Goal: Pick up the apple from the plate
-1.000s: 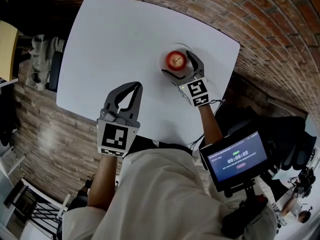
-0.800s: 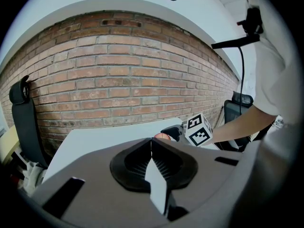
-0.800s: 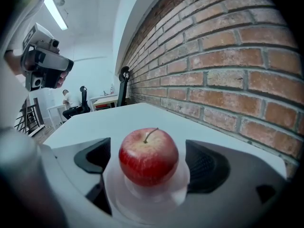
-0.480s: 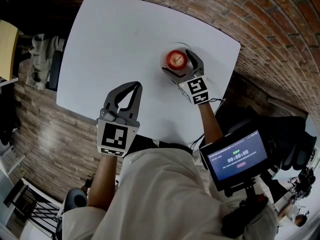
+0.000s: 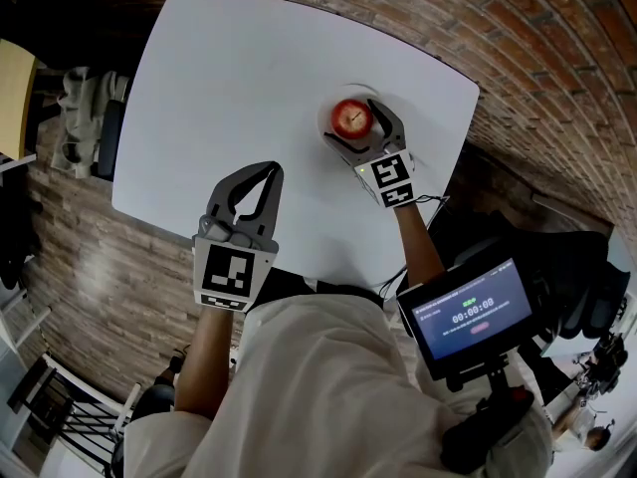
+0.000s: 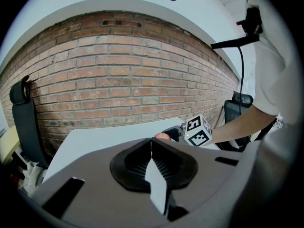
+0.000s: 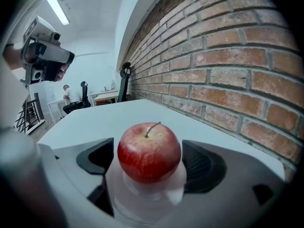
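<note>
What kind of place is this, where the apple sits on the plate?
Probably an indoor office or lab workspace: an exposed brick wall, a plain white table, and further off desks under a ceiling strip light.

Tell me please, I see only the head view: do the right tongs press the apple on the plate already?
Observer: Not yet. In the right gripper view the right tongs are closing. The apple stands between the pads with a thin gap on each side.
Operator: Does the apple stand upright?
Observer: Yes. Its stem points up, and it sits on the plate.
Operator: And the left tongs?
Observer: The left gripper view shows the left tongs shut, with nothing between them.
</note>
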A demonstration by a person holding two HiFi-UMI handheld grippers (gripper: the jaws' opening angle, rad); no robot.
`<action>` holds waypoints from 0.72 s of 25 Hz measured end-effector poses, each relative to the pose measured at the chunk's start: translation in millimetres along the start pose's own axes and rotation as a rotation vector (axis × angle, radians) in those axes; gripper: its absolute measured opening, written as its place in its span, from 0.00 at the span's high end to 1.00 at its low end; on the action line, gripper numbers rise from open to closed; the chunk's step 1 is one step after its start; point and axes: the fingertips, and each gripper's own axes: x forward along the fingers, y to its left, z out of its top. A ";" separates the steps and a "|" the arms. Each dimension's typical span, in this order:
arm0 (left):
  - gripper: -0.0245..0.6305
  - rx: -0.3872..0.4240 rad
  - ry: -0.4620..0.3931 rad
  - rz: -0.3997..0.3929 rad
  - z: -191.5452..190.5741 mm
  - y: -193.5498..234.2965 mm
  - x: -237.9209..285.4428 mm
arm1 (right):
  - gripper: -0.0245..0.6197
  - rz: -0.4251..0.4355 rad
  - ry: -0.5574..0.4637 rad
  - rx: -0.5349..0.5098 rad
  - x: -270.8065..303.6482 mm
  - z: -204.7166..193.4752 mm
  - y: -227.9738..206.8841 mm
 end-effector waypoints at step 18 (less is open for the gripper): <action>0.95 0.004 0.001 -0.004 0.7 1.6 0.4 | 0.35 0.004 0.019 -0.049 -0.8 -1.5 0.7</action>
